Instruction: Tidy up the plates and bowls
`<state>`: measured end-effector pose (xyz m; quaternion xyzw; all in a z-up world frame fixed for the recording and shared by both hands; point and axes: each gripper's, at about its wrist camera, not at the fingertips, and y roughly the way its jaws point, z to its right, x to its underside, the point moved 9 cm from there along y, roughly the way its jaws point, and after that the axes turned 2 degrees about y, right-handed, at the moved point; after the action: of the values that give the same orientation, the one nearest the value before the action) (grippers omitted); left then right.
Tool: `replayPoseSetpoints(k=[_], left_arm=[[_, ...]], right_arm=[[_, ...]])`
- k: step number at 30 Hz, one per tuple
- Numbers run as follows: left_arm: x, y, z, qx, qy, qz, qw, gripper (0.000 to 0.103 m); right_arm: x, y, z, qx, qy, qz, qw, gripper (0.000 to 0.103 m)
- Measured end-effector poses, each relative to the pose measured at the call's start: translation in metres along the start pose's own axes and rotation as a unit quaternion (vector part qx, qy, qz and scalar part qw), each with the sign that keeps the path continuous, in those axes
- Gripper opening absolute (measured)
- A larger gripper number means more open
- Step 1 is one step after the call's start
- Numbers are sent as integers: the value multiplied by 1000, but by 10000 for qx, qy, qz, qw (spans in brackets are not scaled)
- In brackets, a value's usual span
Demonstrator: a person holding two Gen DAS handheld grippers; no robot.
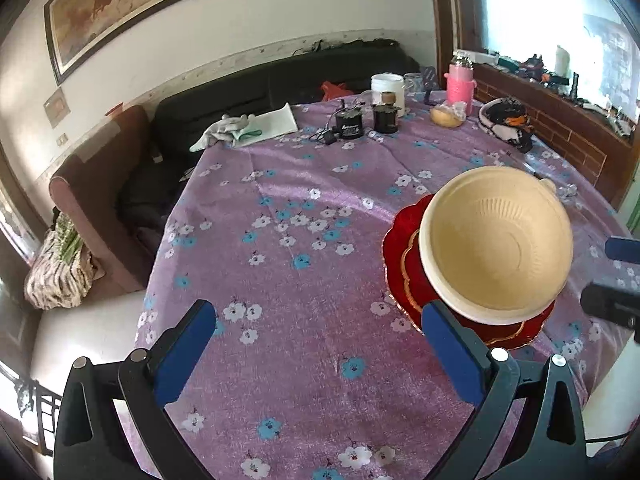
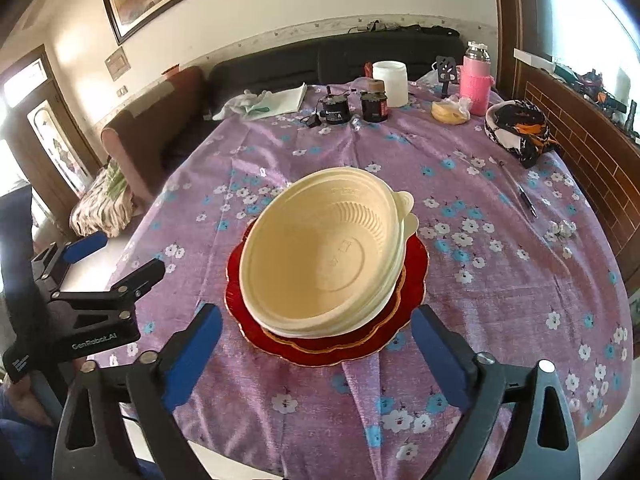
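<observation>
Our right claw (image 2: pixel 316 344), jaws wide and empty, faces the bowls (image 2: pixel 320 252) stacked on the red plates (image 2: pixel 320 344) near the table's (image 2: pixel 520 280) front edge; our left claw (image 1: pixel 320 344), wide too, sits off to their left.

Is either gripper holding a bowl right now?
No: the left gripper and right gripper are both open and empty, while the cream bowls sit on the red plates.

At the left edge of my right wrist view, I read "GenRobot.AI" in white on the black left tongs (image 2: pixel 86 250).
</observation>
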<state>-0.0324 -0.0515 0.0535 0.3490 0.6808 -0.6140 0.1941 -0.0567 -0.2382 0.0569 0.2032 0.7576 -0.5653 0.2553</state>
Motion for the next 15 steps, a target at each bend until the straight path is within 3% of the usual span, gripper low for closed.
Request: replayPoseSetpoints(k=[3, 7, 11, 15], left_arm=[[-3, 1, -1, -29, 2, 48, 10000, 103], [-7, -3, -3, -371, 54, 153, 9992, 103], [-3, 6, -4, -298, -58, -170, 9994, 103], [2, 13, -12, -544, -146, -380, 9977, 103]], right_arm=[[0, -4, 0, 44, -17, 51, 10000, 102], [-5, -5, 2, 77, -34, 113, 9999, 102], [-12, -3, 6, 104, -88, 138, 9998, 102], [-15, 2, 3, -12, -163, 87, 9998, 102]])
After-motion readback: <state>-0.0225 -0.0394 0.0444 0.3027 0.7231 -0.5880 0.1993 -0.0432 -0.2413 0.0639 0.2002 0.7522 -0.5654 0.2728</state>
